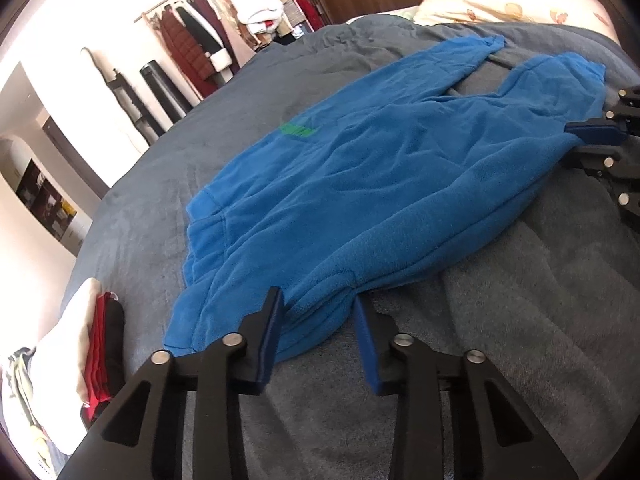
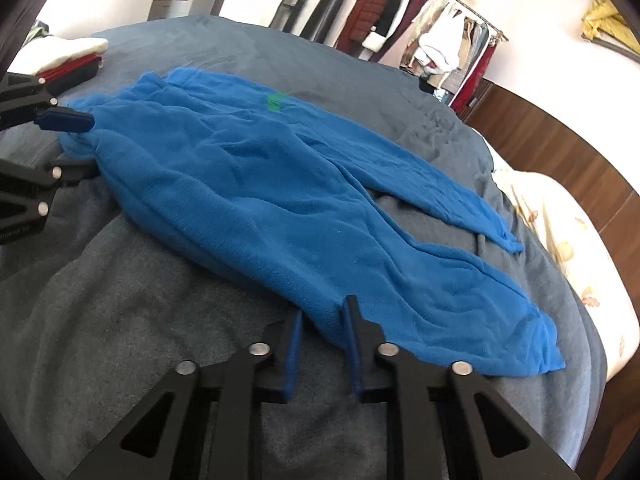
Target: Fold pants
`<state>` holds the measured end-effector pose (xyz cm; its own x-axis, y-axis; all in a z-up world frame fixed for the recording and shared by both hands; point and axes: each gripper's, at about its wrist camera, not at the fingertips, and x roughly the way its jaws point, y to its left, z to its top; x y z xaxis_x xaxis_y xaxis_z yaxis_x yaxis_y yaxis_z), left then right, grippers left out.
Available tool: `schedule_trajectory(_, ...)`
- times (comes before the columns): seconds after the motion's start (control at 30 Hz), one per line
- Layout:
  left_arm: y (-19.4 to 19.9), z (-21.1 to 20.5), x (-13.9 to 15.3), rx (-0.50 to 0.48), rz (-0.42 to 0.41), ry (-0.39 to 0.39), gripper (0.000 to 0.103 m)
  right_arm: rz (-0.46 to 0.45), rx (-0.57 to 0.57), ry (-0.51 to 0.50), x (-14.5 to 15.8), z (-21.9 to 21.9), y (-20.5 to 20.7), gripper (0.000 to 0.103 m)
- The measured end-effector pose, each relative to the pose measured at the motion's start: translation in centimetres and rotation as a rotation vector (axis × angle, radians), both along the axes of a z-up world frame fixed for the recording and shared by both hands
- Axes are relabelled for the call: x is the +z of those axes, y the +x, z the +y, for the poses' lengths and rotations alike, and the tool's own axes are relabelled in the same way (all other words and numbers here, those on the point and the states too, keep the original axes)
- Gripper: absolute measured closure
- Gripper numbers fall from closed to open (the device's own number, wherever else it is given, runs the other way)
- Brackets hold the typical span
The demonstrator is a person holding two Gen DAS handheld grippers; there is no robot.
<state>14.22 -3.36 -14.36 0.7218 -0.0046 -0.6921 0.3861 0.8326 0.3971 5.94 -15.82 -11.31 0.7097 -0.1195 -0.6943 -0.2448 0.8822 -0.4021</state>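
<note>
Blue fleece pants (image 1: 340, 184) lie spread on a grey blanket, both legs apart, with a small green logo (image 1: 298, 131) near the waist. My left gripper (image 1: 318, 304) is open, its fingers straddling the near waist edge of the pants. My right gripper (image 2: 324, 312) is open around the near edge of the closer leg (image 2: 420, 292). The right gripper shows in the left wrist view (image 1: 576, 140) at the leg's side. The left gripper shows in the right wrist view (image 2: 84, 140) at the waist end (image 2: 132, 120).
The grey blanket (image 1: 520, 320) covers a bed. A stack of folded white, red and black clothes (image 1: 100, 332) sits at the bed's corner. A patterned pillow (image 1: 512, 0) lies at the head. A clothes rack (image 2: 432, 28) stands against the wall beyond.
</note>
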Motion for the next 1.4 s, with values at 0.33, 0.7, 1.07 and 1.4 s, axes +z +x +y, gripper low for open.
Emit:
schedule_trajectory(0.33,-0.4,-0.2,2.2,0.033,-0.086,-0.045,0.086,-0.084,-0.022,0.088,3.7,-0.8,0.0,0.091)
schedule_trajectory(0.7,2.6,-0.7,6.8,0.045,-0.194,-0.074,0.089,-0.165,-0.025,0.176,8.7,-2.4,3.5,0.092)
schedule_trajectory(1.07,8.9,-0.4,10.6,0.063,-0.222,-0.101,0.090,-0.168,0.010,0.188,12.9,-2.9,11.4,0.094)
schedule_trajectory(1.4,16.3,-1.0,9.6,0.063,-0.136,-0.080,0.090,-0.016,-0.001,0.198,11.8,-3.3,20.8,0.094)
